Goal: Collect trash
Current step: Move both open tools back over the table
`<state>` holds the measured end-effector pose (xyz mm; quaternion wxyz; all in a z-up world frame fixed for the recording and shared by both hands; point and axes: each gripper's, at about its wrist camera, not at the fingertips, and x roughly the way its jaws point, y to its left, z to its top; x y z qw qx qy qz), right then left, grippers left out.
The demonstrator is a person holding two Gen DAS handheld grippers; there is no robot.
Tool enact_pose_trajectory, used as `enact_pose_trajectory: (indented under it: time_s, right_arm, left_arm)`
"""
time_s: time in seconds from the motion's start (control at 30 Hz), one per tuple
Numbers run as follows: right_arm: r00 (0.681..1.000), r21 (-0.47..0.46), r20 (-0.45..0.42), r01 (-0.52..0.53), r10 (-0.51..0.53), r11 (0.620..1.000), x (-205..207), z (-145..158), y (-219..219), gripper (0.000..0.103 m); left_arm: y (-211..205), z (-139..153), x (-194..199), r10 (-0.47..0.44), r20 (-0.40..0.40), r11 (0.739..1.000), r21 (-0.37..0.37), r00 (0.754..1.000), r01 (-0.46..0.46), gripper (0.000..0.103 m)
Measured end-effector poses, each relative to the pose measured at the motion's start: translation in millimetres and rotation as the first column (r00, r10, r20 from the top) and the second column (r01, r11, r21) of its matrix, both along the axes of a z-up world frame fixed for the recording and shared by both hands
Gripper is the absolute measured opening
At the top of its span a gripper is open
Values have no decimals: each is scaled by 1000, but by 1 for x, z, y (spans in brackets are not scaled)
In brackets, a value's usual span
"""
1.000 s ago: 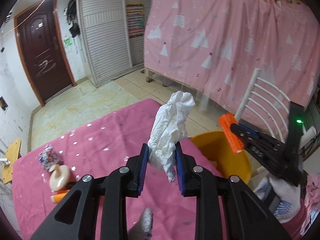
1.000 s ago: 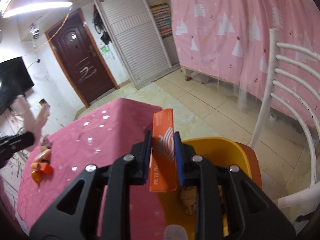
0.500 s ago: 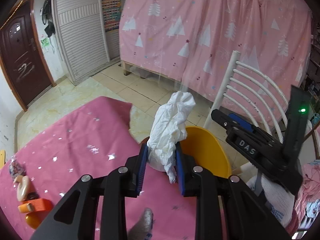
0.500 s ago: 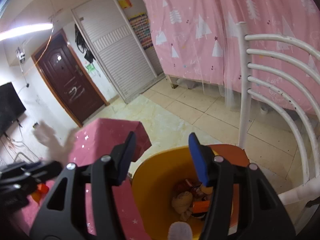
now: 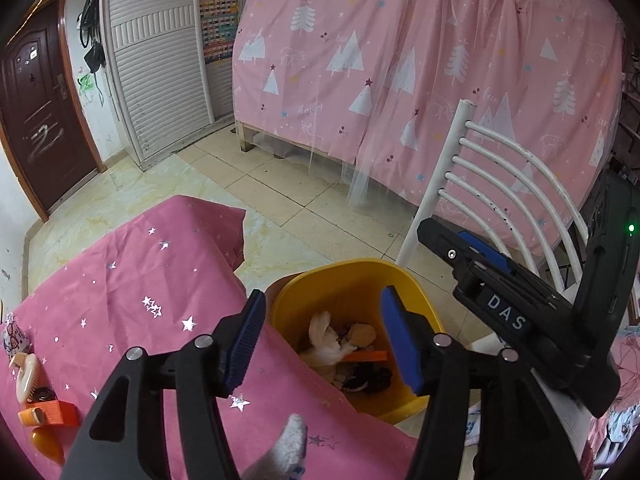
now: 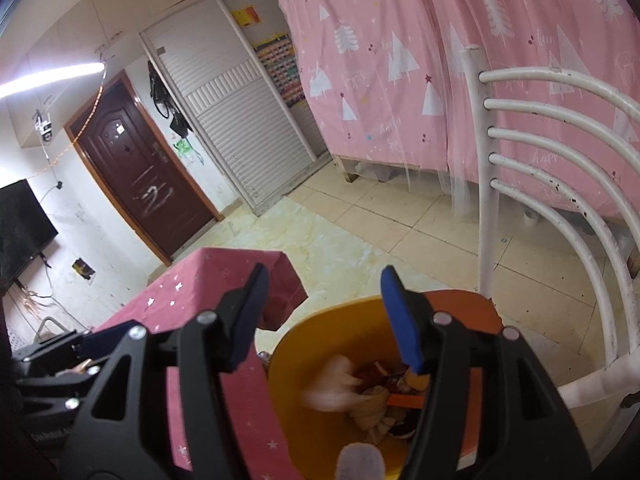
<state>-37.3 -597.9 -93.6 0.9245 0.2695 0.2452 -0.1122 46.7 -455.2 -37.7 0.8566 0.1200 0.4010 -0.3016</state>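
Observation:
A yellow bin (image 5: 344,280) stands on a chair seat beside the pink-clothed table (image 5: 132,280). My left gripper (image 5: 324,340) is open and empty above the bin. The crumpled white tissue (image 5: 326,344) lies in the bin among other trash, next to an orange wrapper (image 5: 366,356). My right gripper (image 6: 328,316) is open and empty over the same bin (image 6: 316,344); the tissue (image 6: 336,386) shows blurred there. In the left wrist view the right gripper (image 5: 492,276) hangs at the bin's right side.
A white slatted chair back (image 5: 480,184) rises behind the bin. On the table's left end lie a small brush (image 5: 26,368), an orange box (image 5: 52,416) and a patterned wrapper (image 5: 12,340). A pink curtain (image 5: 400,60) and tiled floor (image 5: 280,196) lie beyond.
My left gripper moved over the bin, opened and let go of the tissue, which fell in. My right gripper dropped its orange wrapper into the bin and stays open.

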Motion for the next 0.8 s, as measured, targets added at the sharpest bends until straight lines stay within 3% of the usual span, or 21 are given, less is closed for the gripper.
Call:
enact_pose_trajectory:
  time_s: [0.8]
  right_arm:
    - [997,-41,6,-80,81,996,6,8,31,61]
  left_arm:
    - [41,18,-9,65,14,998,-19,998,-65,60]
